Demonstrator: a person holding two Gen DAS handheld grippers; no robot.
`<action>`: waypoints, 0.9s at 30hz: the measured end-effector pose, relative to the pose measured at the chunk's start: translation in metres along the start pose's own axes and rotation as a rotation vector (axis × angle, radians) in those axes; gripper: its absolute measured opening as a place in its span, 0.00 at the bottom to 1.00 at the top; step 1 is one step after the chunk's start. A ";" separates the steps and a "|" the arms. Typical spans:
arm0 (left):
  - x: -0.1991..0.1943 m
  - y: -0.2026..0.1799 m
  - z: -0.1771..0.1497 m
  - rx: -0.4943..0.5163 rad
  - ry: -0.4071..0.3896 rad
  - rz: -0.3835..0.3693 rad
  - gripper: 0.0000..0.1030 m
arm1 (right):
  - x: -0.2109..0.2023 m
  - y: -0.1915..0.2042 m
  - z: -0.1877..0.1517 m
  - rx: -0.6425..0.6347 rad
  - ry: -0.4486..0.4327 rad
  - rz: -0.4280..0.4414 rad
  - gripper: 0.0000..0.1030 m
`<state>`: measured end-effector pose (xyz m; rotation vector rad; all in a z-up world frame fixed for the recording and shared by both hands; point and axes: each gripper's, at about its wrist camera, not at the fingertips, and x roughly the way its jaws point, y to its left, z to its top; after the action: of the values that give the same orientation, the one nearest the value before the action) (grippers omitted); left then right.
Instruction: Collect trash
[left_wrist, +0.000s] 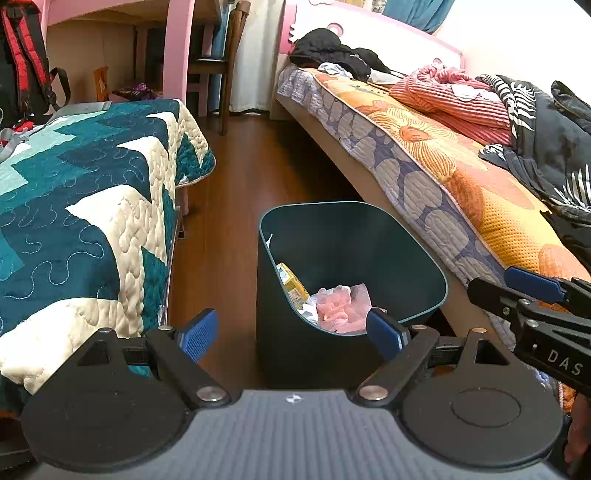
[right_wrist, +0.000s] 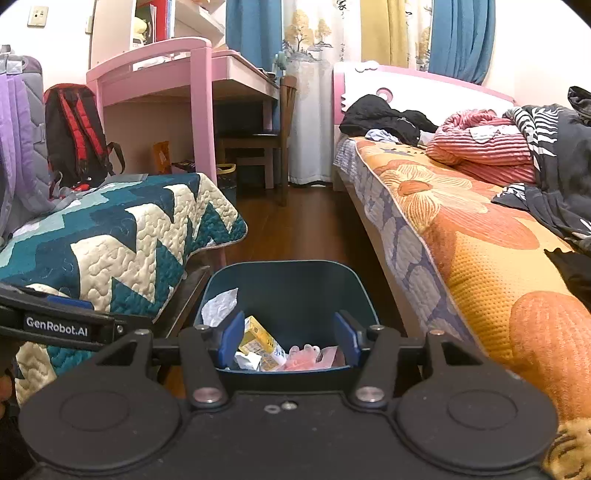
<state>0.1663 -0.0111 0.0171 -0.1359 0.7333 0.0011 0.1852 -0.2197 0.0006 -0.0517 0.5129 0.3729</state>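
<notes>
A dark teal trash bin (left_wrist: 413, 258) stands on the wood floor between two beds; it also shows in the right wrist view (right_wrist: 288, 291). Inside lie a yellow carton (left_wrist: 291, 282) (right_wrist: 256, 338), pink crumpled tissue (left_wrist: 338, 308) (right_wrist: 306, 358) and white paper (right_wrist: 219, 306). My left gripper (left_wrist: 291, 334) is open and empty, just above the bin's near left side. My right gripper (right_wrist: 288, 341) is open and empty, over the bin's near rim. The right gripper's body (left_wrist: 532, 317) enters the left wrist view from the right.
A bed with a teal and cream quilt (left_wrist: 85, 206) (right_wrist: 122, 240) is on the left. A bed with an orange floral cover (left_wrist: 436, 162) (right_wrist: 461, 236) and piled clothes (right_wrist: 517, 147) is on the right. A pink desk (right_wrist: 166, 74), chair and backpacks (right_wrist: 74, 136) stand behind.
</notes>
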 end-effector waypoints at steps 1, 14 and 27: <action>0.000 0.000 0.000 -0.001 0.000 0.000 0.85 | 0.001 0.001 0.000 -0.001 0.002 0.002 0.53; -0.006 0.000 0.001 -0.004 -0.041 0.021 0.85 | 0.002 0.001 -0.003 -0.002 -0.002 0.021 0.53; -0.008 -0.002 -0.001 0.009 -0.052 0.008 0.85 | 0.003 0.004 -0.003 -0.011 -0.001 0.023 0.53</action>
<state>0.1598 -0.0127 0.0221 -0.1235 0.6822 0.0089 0.1847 -0.2157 -0.0034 -0.0559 0.5105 0.3980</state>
